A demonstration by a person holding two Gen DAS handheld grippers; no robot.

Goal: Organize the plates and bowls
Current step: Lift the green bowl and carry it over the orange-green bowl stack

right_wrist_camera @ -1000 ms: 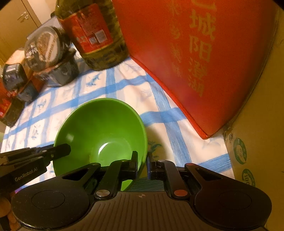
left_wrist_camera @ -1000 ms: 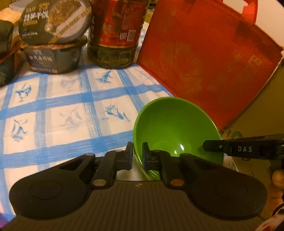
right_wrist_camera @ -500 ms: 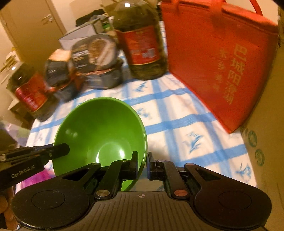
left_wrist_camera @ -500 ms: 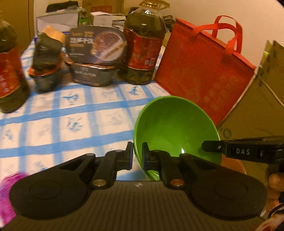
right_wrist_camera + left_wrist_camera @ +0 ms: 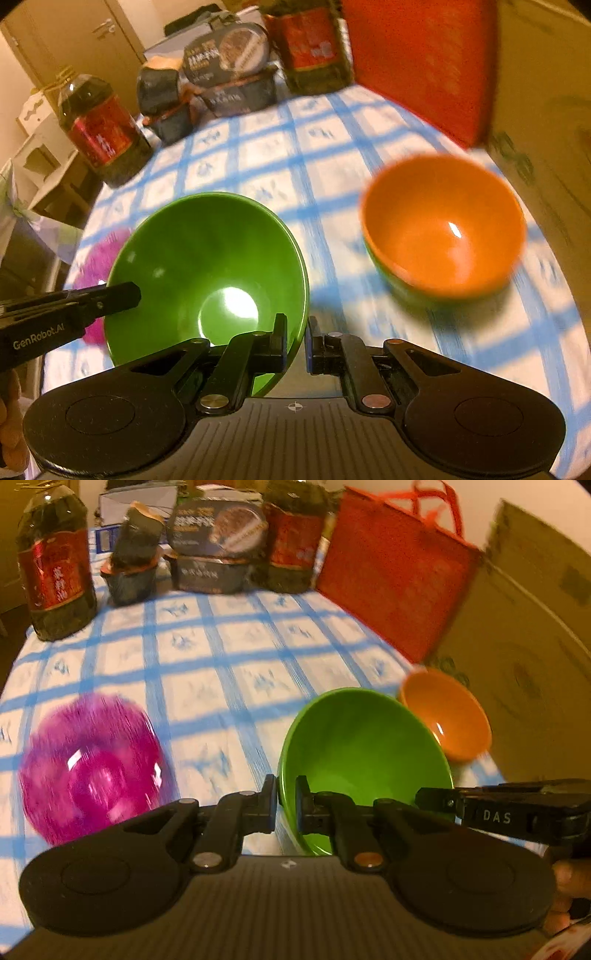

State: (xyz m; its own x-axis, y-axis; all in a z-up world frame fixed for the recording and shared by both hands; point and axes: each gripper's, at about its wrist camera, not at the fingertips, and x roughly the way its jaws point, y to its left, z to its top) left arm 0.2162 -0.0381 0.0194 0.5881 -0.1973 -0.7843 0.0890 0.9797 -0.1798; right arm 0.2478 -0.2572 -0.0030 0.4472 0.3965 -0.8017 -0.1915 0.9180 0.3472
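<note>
A: Two grippers, one bowl. Left gripper (image 5: 286,801) has its jaws pinched narrow on the near-left rim of the green bowl (image 5: 364,746), one finger outside the wall, one inside.

B: And the right?

A: Right gripper (image 5: 296,341) same thing, narrow, clamped on the opposite rim of the green bowl (image 5: 207,258). Inner finger in the bowl, outer finger outside. So the bowl hangs between the two, mouth up, tilted a bit toward the cameras.

B: Off the table?

A: Looks lifted, can't confirm contact underneath. Hidden by the gripper bodies.

B: What does the next move depend on?

A: Orange bowl (image 5: 443,225). Sits on the checked cloth (image 5: 325,147), mouth up, ahead and to the right of the green one. In the left view the orange bowl (image 5: 448,714) is just beyond the green rim, near the cardboard box (image 5: 528,635).

B: Nearer arm?

A: Right, clearly. My guess is a nest, green and orange; which goes into which can't be told from here.

B: Other candidate?

A: Purple bowl (image 5: 92,768), left side, well apart from the green, blurred. Nearer the left gripper.

B: Risk?

A: Uneven release from two rims could tip it.
</note>
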